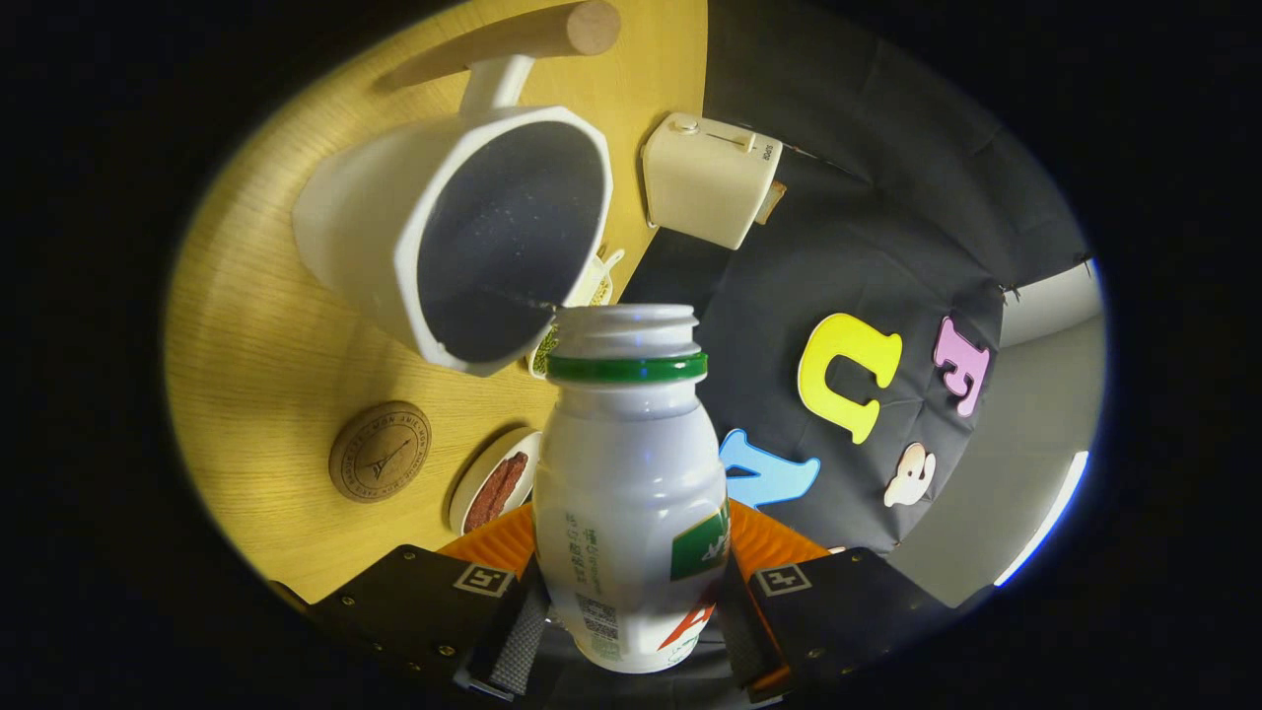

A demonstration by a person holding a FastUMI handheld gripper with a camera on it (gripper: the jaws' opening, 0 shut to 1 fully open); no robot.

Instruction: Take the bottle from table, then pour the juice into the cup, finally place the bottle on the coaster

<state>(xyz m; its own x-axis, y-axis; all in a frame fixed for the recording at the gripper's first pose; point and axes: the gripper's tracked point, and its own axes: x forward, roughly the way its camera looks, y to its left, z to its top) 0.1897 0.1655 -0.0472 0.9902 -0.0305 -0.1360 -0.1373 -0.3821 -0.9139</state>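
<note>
The gripper (pixel 631 621) held the white plastic bottle with the green neck ring (pixel 631 483) clamped between both fingers. Its long axis ran forward, open mouth at the rim of the white cup (pixel 394 212). The round wooden coaster (pixel 381 452) lay beside, apart.

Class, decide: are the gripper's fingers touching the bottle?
Touching. The gripper view shows the bottle clamped between both fingers of the gripper, no gap either side.
</note>
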